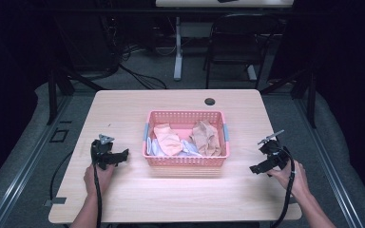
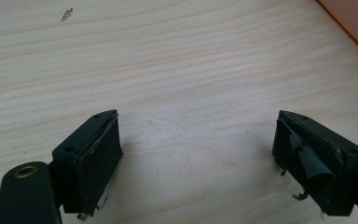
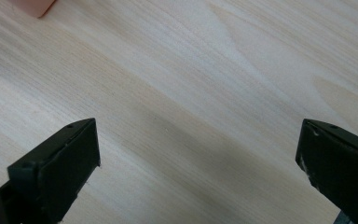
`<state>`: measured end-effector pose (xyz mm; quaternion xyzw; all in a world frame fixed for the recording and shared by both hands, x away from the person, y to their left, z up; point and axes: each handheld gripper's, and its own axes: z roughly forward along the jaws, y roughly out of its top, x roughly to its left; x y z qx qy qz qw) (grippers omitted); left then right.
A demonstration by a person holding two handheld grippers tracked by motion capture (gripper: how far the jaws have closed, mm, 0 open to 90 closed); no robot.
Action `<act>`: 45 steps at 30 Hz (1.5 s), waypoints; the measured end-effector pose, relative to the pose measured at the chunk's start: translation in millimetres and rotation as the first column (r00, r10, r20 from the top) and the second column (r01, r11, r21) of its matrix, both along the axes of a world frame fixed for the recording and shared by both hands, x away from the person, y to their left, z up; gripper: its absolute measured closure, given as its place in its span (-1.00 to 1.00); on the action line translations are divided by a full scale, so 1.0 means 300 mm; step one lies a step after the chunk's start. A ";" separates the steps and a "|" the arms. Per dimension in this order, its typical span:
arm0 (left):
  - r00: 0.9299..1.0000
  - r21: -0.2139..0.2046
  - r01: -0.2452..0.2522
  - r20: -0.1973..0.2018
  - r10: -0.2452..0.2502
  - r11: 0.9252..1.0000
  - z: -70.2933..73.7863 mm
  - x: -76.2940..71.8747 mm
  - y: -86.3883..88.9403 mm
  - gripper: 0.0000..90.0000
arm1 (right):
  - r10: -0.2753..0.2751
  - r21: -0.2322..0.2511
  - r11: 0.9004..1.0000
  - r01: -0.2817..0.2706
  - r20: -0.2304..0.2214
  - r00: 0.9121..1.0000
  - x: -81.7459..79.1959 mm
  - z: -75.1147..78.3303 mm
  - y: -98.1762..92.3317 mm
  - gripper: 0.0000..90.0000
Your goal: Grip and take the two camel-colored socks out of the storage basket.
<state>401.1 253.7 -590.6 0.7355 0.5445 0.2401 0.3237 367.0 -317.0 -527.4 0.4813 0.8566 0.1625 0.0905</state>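
A pink plastic basket (image 1: 185,160) stands in the middle of the light wooden table (image 1: 133,194). Inside it lie a peach cloth (image 1: 167,139), a tan cloth (image 1: 206,137) and a pale blue-white cloth (image 1: 189,149). My left gripper (image 1: 121,155) rests low over the table left of the basket, open, with bare wood between its jaws (image 2: 196,154). My right gripper (image 1: 255,168) sits right of the basket, open wide over bare wood (image 3: 198,163). A corner of the basket (image 2: 354,18) shows in the left gripper view, and a corner of the basket (image 3: 35,5) in the right gripper view.
A round cable hole (image 1: 210,101) is near the table's far edge. A small dark mark (image 2: 66,14) is on the wood ahead of the left gripper. Beyond the table stand a black chair (image 1: 240,42), a desk leg (image 1: 177,52) and floor cables (image 1: 138,71).
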 end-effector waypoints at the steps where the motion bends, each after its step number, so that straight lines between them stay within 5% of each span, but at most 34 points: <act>1: 1.000 0.000 0.000 0.000 0.000 1.000 0.000 0.000 0.000 -0.67 | 0.000 0.002 1.000 0.000 0.001 1.000 -0.001 0.001 -0.001 -1.00; 23: 1.000 0.003 0.002 -0.002 -0.002 1.000 0.000 0.000 0.001 -0.67 | 0.033 0.044 0.998 -0.036 0.076 0.997 -0.004 0.082 0.023 -1.00; 31: 1.000 0.003 0.003 -0.002 -0.003 1.000 0.000 0.000 0.001 -0.67 | 0.073 0.037 0.996 -0.080 0.164 0.984 0.008 0.173 0.078 -1.00; 45: 1.000 0.004 0.002 -0.002 -0.002 1.000 0.000 -0.001 0.001 -0.67 | 0.163 0.037 0.984 -0.175 0.218 0.962 0.071 0.275 0.222 -1.00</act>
